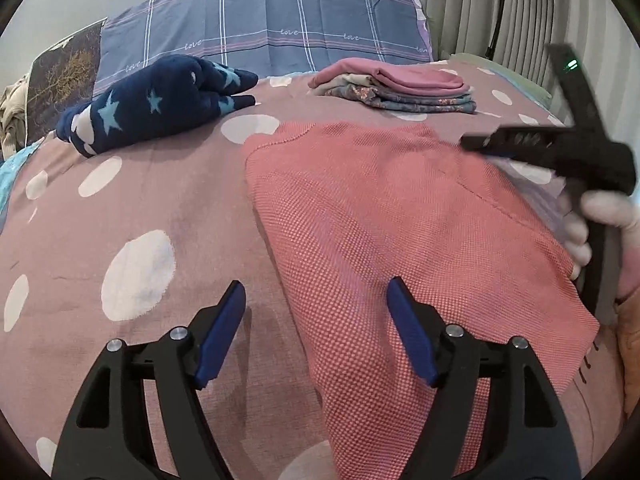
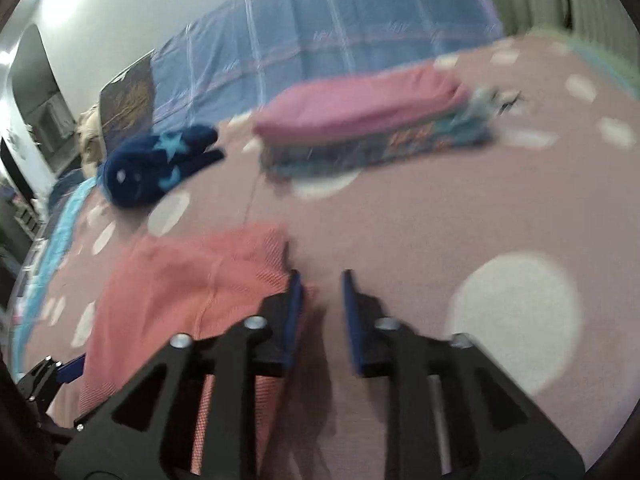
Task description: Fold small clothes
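My left gripper [image 1: 314,308] stands wide apart with nothing between its blue pads [image 1: 222,336], poised over the left edge of the coral knit garment [image 1: 400,232], which lies spread flat on the pink polka-dot bedsheet [image 1: 120,200]. My right gripper [image 2: 320,280] is parted more narrowly, also empty, its left pad at the garment's right edge; that view is blurred. Seen from the left wrist, my right hand [image 1: 600,220] grips its tool over the garment's right side. Farther off sit a folded stack [image 1: 396,88] topped in pink and a navy star-print bundle [image 1: 156,104], well apart, before a blue plaid pillow [image 1: 260,20].
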